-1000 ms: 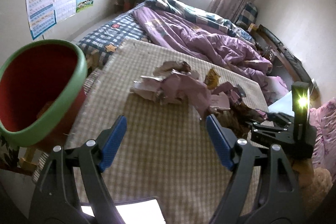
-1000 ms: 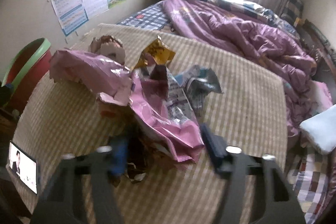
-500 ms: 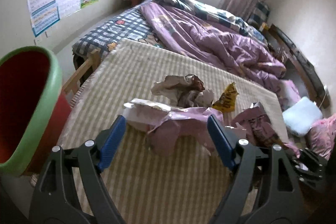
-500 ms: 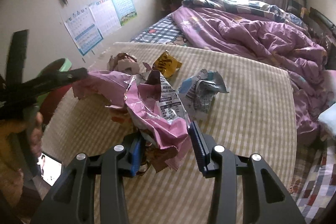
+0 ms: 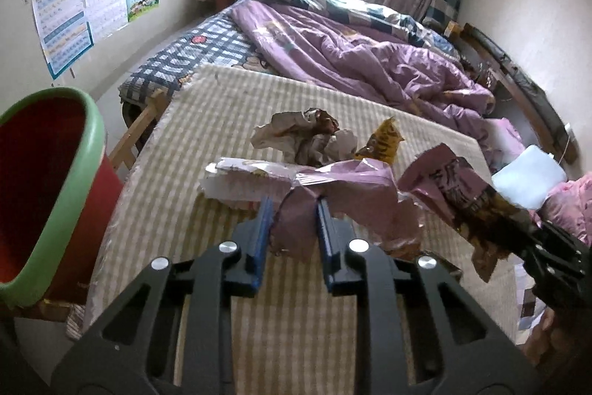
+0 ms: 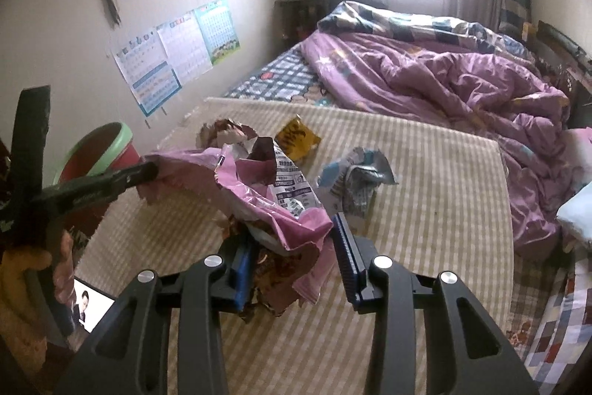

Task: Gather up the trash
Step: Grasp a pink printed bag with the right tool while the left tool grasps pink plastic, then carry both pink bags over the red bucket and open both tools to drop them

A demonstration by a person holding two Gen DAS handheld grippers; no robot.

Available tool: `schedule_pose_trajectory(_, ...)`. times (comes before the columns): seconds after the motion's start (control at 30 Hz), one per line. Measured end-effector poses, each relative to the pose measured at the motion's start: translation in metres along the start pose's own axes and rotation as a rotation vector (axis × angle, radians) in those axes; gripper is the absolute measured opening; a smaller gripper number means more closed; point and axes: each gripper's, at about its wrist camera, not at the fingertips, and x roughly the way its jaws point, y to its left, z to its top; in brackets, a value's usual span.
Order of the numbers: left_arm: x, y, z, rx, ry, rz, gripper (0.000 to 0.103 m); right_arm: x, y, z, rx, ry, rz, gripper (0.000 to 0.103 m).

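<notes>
Left tool: jaws have just been closing and now pinch a fold of the pink wrapper, which lies directly ahead of its tips on the checked mat. Right tool: jaws have likewise just been closing and are pressed onto the crumpled end of a pink printed bag, with brown foil bunched between the blue pads. In the right wrist view the left tool appears to the left, its tip at the far end of the pink trash; whether the two tools hold one piece or two overlapping pieces cannot be told.

Remaining trash: a crumpled paper wad and a yellow packet lie just beyond the left tool; a blue-white wrapper lies ahead and right of the right tool, apart from both. The red bin with green rim stands to the left of the left tool, beside the mat.

Risks, judged: if both tools grip one sheet, pulling apart may tear it or strip it from one grip. Thin film pinched at an edge may slip during the carry. Loose foil in the right bundle may drop. A long trailing bag may catch the bin rim and fall outside.
</notes>
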Motion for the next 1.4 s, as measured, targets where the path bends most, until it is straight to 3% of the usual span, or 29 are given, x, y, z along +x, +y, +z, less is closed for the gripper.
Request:
schedule_pose_trajectory(0.3,-0.049,0.017,-0.006,-0.069,-0.091,0.000,0.023,-0.014,0.005,0.001,0.045,-0.055,0.015,0.037)
schedule_pose_trajectory(0.57,-0.073,0.034,-0.009,-0.098,-0.141,0.047,0.023,-0.025,0.018,0.003,0.065,-0.117,0.026,0.037)
schedule_pose_trajectory(0.97,-0.085,0.043,-0.015,-0.092,-0.164,0.086,0.023,-0.015,0.053,0.005,0.039,-0.094,0.093,0.037)
schedule_pose_trajectory(1.2,-0.088,0.056,-0.018,-0.102,-0.168,0.088,0.023,-0.006,0.078,0.004,-0.016,-0.066,0.075,0.035)
schedule_pose_trajectory(1.3,-0.090,0.064,-0.020,-0.106,-0.169,0.088,0.023,0.010,0.079,0.000,-0.017,0.023,0.095,0.040)
schedule_pose_trajectory(1.33,-0.091,0.067,-0.021,-0.108,-0.164,0.087,0.023,0.016,0.079,-0.002,-0.017,0.053,0.095,0.046)
schedule_pose_trajectory(1.37,-0.090,0.070,-0.021,-0.111,-0.159,0.086,0.023,0.023,0.080,-0.005,-0.021,0.092,0.104,0.061)
schedule_pose_trajectory(1.4,-0.090,0.073,-0.022,-0.115,-0.156,0.084,0.023,0.029,0.080,-0.008,-0.028,0.115,0.105,0.067)
